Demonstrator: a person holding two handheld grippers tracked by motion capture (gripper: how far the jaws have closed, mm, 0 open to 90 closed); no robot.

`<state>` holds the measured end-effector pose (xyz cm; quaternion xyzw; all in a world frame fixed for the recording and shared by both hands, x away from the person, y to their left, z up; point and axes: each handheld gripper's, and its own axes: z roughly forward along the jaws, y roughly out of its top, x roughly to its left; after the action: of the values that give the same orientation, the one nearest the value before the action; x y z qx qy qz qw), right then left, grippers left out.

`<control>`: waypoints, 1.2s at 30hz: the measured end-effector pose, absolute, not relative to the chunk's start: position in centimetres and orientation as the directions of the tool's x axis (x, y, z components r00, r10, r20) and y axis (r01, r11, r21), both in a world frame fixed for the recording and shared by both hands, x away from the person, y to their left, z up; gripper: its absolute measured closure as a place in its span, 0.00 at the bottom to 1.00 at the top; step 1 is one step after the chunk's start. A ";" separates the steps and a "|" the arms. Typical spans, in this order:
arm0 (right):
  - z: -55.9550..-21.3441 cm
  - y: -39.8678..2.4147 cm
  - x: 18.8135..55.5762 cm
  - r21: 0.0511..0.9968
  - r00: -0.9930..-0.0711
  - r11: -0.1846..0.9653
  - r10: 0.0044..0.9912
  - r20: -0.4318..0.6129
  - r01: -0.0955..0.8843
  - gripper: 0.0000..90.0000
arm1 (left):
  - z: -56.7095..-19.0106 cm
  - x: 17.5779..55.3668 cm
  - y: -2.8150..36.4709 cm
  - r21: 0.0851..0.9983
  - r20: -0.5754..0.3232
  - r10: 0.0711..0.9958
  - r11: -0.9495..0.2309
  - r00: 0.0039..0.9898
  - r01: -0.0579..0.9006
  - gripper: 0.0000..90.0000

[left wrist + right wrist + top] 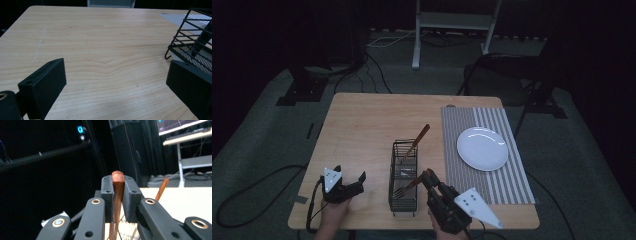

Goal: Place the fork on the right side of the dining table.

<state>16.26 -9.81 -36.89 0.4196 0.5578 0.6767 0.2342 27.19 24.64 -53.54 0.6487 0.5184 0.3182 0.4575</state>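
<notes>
Gripping fork [406, 187] by wooden handle: right claw [428, 176] clamped on handle end, tines low in wire rack [403, 200]. Judged step: lifting fork out, likely for plate [482, 148] on mat [510, 182]. Next move needs straight pull clear of rack wires. Second utensil [418, 139] stands in rack's far end. Left claw [348, 181] apart, idle above counter [362, 125], beside rack.

The table [362, 130] is pale, smooth-grained wood. The basket [404, 175] is black wire, the plate [482, 148] glossy white. The fork handle [117, 192] looks polished reddish wood.

One plate [482, 148], one rack [404, 176], two utensils [408, 186].
</notes>
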 end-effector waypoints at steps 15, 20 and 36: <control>-34.8 -18.9 16.7 0.910 -0.365 -0.413 0.844 0.394 0.028 0.90 | -53.6 27.3 24.6 0.920 -0.064 0.964 -0.044 0.259 0.389 0.03; -36.6 -21.8 17.5 0.893 -0.277 -0.448 0.852 0.444 0.051 0.90 | -53.6 27.3 24.6 0.920 -0.061 0.964 -0.046 0.260 0.389 0.03; -47.7 -28.9 21.9 0.666 -0.042 -0.718 0.673 0.738 0.201 0.90 | -53.7 27.3 24.5 0.919 -0.063 0.963 -0.045 0.260 0.391 0.03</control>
<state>21.95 -28.89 -47.73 0.6673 0.3275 0.6433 0.1834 27.28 24.52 -53.65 0.6507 0.5204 0.3148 0.4546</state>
